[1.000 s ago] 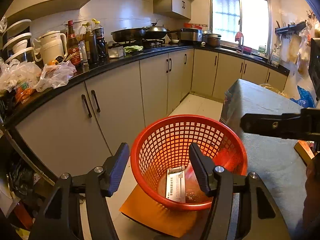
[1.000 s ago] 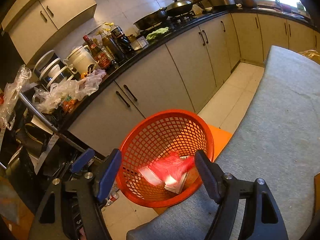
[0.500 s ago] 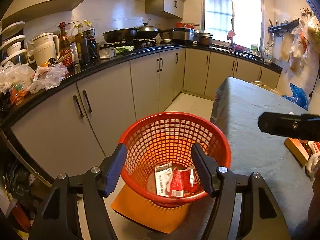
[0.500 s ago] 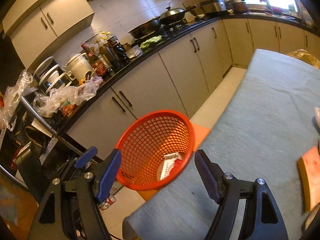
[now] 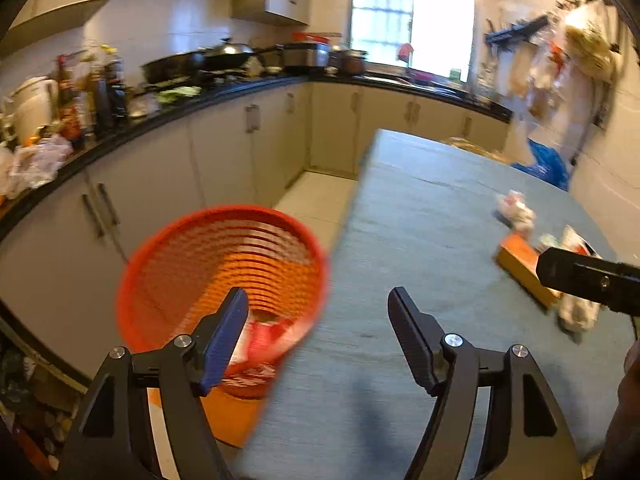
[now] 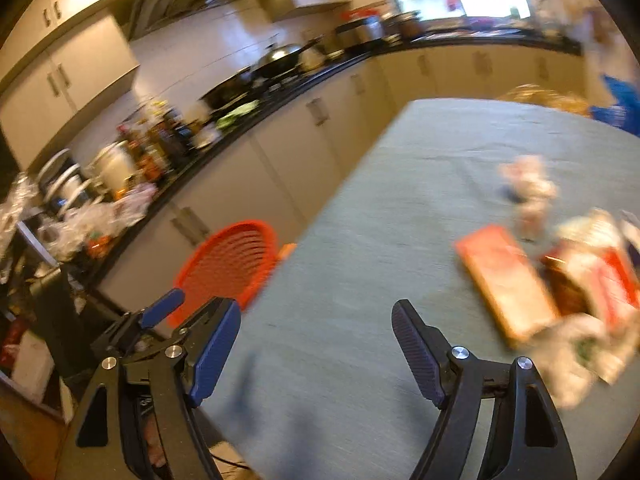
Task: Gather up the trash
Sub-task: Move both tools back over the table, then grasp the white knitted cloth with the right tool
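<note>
An orange mesh basket (image 5: 224,264) stands on the floor at the left edge of the grey-green table (image 5: 420,232), with red and white wrappers (image 5: 262,336) inside. It also shows in the right wrist view (image 6: 228,264). My left gripper (image 5: 318,316) is open and empty over the table's near left edge. My right gripper (image 6: 316,332) is open and empty above the table. A pile of trash lies at the table's right: an orange box (image 6: 504,284), crumpled white paper (image 6: 528,188) and red and white wrappers (image 6: 600,268). The view is blurred.
A kitchen counter (image 5: 120,128) with bottles, pans and plastic bags runs along the left and back, over beige cabinets. A blue bag (image 5: 546,164) lies beyond the table's far right corner. An orange mat (image 5: 224,412) lies under the basket.
Both grippers have swung right, away from the basket and toward the table. The trash pile at the table's right has come into view. The red wrapper has settled in the basket.
</note>
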`<state>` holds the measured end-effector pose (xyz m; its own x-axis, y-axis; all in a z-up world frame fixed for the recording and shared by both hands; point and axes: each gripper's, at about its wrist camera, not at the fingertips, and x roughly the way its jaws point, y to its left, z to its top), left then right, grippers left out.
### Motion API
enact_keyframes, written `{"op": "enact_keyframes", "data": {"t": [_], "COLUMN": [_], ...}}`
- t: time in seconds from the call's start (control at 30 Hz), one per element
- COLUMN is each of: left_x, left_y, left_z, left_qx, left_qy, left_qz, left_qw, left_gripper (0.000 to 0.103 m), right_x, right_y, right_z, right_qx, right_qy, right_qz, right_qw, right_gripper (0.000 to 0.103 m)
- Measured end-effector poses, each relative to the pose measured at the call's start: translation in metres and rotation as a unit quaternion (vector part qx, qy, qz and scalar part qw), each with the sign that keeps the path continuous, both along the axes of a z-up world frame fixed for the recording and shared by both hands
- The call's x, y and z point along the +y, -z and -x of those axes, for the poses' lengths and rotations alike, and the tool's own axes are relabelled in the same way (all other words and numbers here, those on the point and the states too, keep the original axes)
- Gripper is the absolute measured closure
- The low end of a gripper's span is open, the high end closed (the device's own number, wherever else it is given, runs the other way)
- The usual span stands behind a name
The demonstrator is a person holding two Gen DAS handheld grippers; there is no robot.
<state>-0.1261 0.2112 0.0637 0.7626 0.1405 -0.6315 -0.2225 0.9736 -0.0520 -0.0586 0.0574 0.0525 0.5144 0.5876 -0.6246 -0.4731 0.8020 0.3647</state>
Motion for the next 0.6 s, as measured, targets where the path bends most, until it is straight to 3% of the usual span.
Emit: {"op": "enact_keyframes", "data": {"t": [0.17, 0.33, 0.6], "left_x": [-0.052, -0.092, -0.107], "left_y": [0.014, 0.025, 0.042], "left_z": [-0.018, -0.035, -0.049], "left_qx": [0.012, 0.018, 0.047], "left_qy": [0.06, 0.092, 0.102], "left_qz": [0.023, 0.021, 0.036], "left_qw": [0.9979, 0.9953, 0.993], "left_gripper": [0.029, 0.028, 0.028], "right_x": [-0.065, -0.123, -0.144], "right_y": [0.003, 0.017, 0.038], "right_z": [0.018, 0.022, 0.003], "right_qx": [-0.037, -0.027, 0.004], "right_qy": [0.082, 0.155, 0.168], "right_qz": [0.03, 0.041, 0.031], "right_qw": [0.996, 0.987, 0.985], "right_gripper": [0.02, 0.02, 0.02]}}
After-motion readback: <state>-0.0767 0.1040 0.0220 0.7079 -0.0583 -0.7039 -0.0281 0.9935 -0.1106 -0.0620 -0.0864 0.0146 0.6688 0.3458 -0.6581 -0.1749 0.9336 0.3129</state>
